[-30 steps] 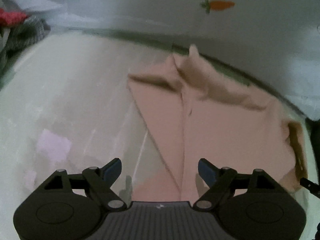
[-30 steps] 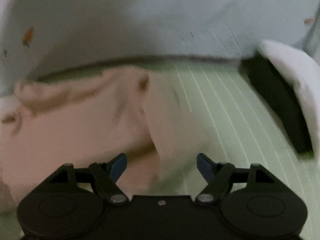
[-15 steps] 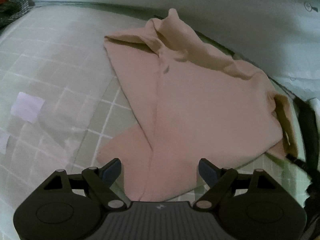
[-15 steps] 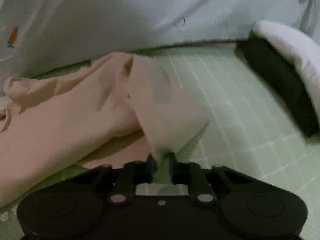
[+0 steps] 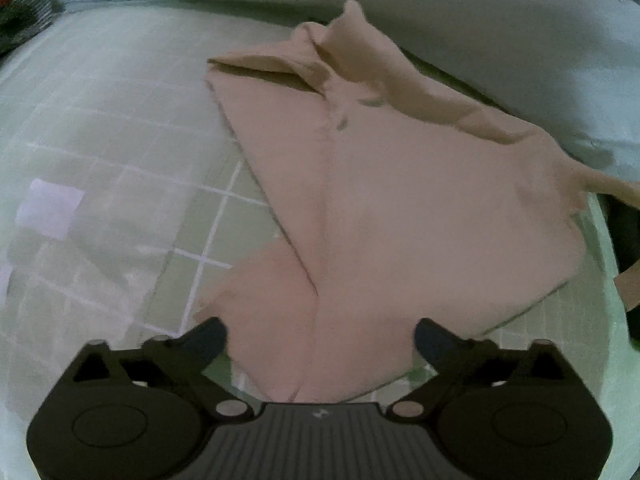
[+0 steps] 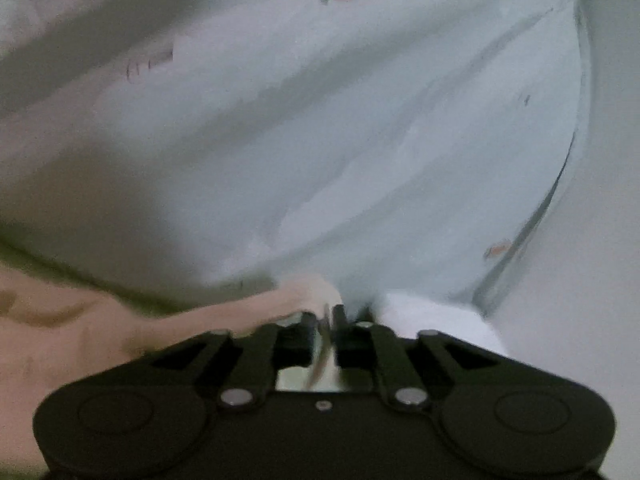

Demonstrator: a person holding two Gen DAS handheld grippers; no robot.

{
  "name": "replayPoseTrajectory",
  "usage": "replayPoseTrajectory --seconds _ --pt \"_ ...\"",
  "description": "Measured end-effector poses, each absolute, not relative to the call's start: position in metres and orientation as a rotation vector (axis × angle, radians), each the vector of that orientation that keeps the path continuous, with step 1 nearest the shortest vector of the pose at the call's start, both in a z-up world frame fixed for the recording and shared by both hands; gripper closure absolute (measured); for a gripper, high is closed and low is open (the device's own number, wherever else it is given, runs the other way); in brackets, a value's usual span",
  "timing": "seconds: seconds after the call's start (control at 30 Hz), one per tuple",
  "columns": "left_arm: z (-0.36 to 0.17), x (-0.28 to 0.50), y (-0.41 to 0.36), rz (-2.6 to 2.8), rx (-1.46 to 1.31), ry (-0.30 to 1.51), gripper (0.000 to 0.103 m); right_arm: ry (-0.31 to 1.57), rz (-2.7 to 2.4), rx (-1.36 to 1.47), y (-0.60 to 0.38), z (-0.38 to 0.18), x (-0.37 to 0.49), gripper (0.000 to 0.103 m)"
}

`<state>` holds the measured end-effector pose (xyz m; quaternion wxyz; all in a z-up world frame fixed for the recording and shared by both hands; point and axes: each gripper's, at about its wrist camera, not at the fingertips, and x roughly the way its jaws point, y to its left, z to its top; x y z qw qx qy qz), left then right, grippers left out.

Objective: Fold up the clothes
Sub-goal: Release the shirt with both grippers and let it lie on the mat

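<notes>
The pink garment [image 5: 400,208] lies spread on the checked bed sheet [image 5: 120,168]. The left gripper [image 5: 318,334] hovers over its near edge, jaws spread; the right gripper [image 6: 329,320] pinches a corner of it.

Green checked sheet [image 5: 120,128], carrot-print quilt [image 6: 320,120], white pillow [image 6: 440,320]

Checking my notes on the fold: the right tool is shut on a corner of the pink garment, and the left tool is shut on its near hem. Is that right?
Not quite. The left tool is open, with the pink garment lying between its fingers ungripped, as the left wrist view shows. The right tool is indeed shut on a corner.
</notes>
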<state>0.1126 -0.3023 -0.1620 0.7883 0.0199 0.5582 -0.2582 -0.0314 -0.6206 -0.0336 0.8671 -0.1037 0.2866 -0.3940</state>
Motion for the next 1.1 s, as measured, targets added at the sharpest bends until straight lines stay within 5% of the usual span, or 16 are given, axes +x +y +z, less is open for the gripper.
replayPoseTrajectory --seconds 0.2,0.57,1.1 --pt "-0.166 0.103 -0.32 -0.561 0.214 1.183 0.0 0.714 -0.706 0.055 -0.619 -0.076 -0.047 0.022" --pt "-0.172 0.095 -0.339 -0.545 0.369 1.192 0.0 0.813 -0.489 0.382 -0.617 -0.142 -0.038 0.021" --pt "-0.173 0.107 -0.35 -0.514 0.393 1.288 0.0 0.779 -0.388 0.415 -0.62 -0.152 -0.018 0.019"
